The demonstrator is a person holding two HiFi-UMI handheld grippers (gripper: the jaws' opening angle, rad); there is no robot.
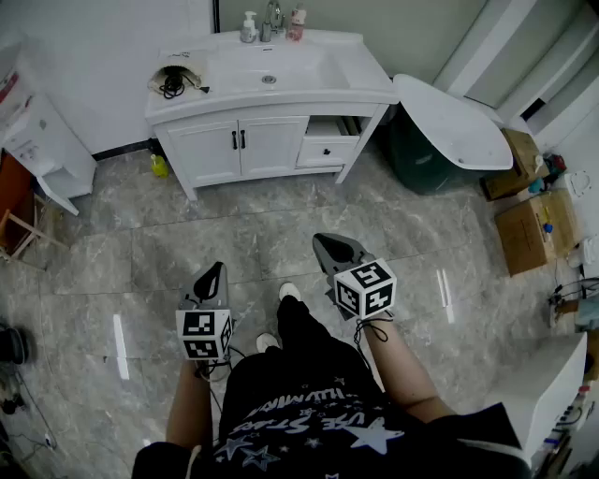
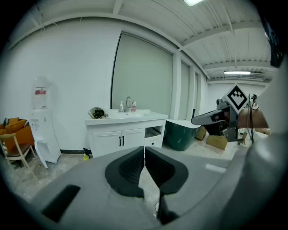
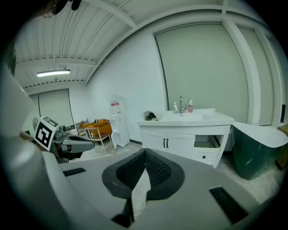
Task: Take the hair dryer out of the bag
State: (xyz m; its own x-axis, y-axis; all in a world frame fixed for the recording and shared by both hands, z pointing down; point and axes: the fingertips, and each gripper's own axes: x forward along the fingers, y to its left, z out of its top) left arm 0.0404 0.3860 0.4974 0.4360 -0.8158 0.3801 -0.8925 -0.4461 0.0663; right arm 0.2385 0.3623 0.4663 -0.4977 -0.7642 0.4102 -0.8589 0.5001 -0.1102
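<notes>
A clear bag (image 1: pixel 172 80) with something black inside lies on the left end of the white vanity top (image 1: pixel 309 89); I cannot make out the hair dryer itself. It also shows as the bag (image 2: pixel 96 112) in the left gripper view and the bag (image 3: pixel 150 116) in the right gripper view. My left gripper (image 1: pixel 217 269) and right gripper (image 1: pixel 326 243) hang over the tiled floor, well short of the vanity. Both are shut with nothing between their pads. The left gripper (image 2: pixel 144 152) and right gripper (image 3: pixel 145 155) point toward the vanity.
Soap bottles (image 1: pixel 249 28) stand by the faucet. A dark green tub (image 1: pixel 426 154) with a white lid sits right of the vanity, cardboard boxes (image 1: pixel 529 229) beyond it. A water dispenser (image 1: pixel 42 140) stands at the left, and a yellow bottle (image 1: pixel 159 166) is on the floor.
</notes>
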